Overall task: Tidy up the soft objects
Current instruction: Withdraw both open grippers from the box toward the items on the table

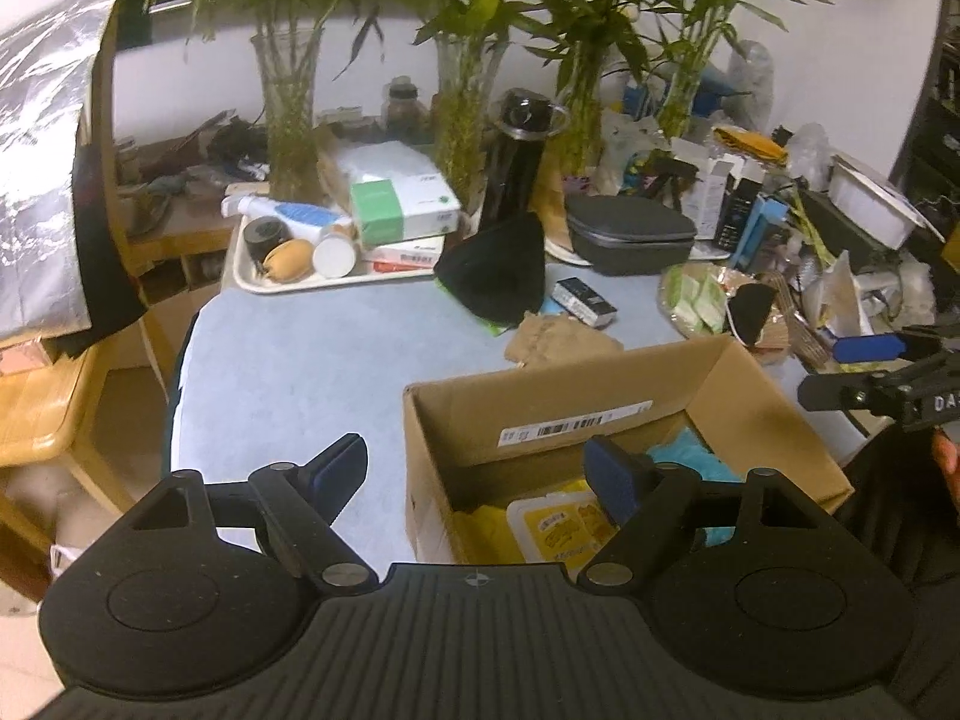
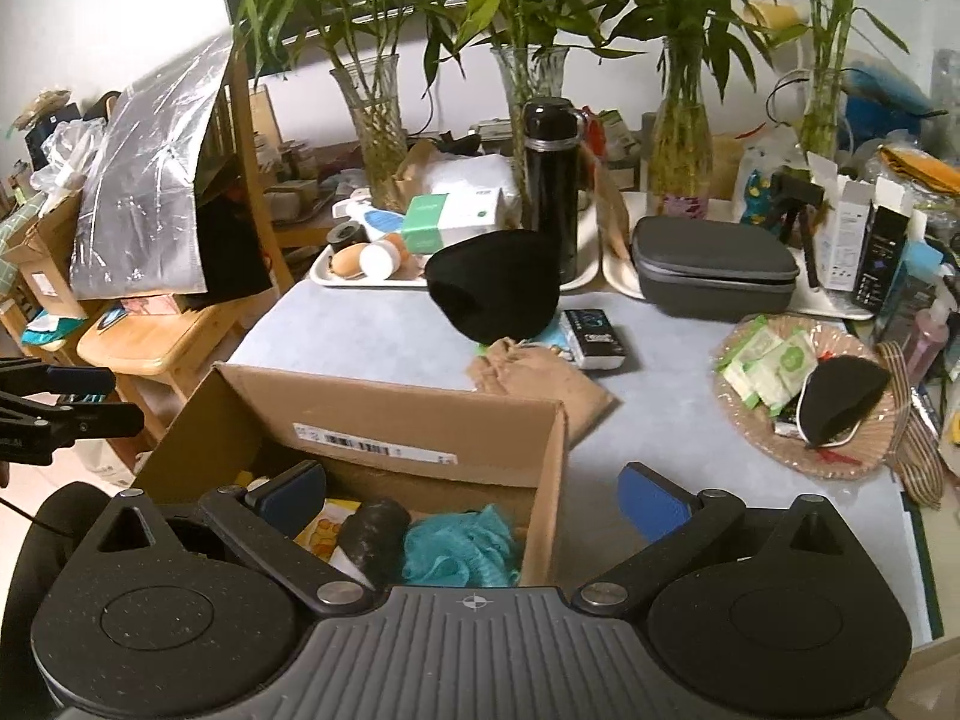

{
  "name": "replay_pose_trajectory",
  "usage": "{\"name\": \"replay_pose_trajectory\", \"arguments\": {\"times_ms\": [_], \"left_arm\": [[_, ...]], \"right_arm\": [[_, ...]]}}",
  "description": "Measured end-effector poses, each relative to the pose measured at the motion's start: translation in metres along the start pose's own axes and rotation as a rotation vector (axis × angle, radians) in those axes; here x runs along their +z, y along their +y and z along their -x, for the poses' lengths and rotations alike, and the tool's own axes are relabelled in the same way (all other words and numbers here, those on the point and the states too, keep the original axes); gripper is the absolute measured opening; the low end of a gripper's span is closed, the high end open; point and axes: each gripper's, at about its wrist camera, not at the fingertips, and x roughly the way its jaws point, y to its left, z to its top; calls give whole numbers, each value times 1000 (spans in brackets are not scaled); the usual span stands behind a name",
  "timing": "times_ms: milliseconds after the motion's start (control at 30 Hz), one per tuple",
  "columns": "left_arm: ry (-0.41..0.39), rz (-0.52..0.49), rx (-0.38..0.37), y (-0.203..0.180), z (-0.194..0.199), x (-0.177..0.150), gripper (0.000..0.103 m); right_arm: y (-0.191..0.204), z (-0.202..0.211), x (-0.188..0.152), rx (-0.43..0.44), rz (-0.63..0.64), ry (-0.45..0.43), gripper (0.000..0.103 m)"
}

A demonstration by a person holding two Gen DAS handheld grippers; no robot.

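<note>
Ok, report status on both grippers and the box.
Left gripper and right gripper open, empty. Brown cardboard box holds teal mesh sponge. Black knit hat on table.

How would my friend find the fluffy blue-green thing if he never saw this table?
Find the open brown cardboard box at the near edge of the pale blue table. Look inside, in its right-hand corner: the teal mesh bath puff lies beside a dark rolled bundle. It is the only frilly, bright teal thing in the box.
</note>
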Motion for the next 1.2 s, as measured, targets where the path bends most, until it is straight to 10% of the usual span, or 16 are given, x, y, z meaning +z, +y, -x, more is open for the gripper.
{"name": "replay_pose_trajectory", "arguments": {"times_ms": [1200], "left_arm": [[-103, -127, -33, 18, -52, 37, 80]], "right_arm": [[-64, -78, 34, -112, -58, 34, 103]]}}
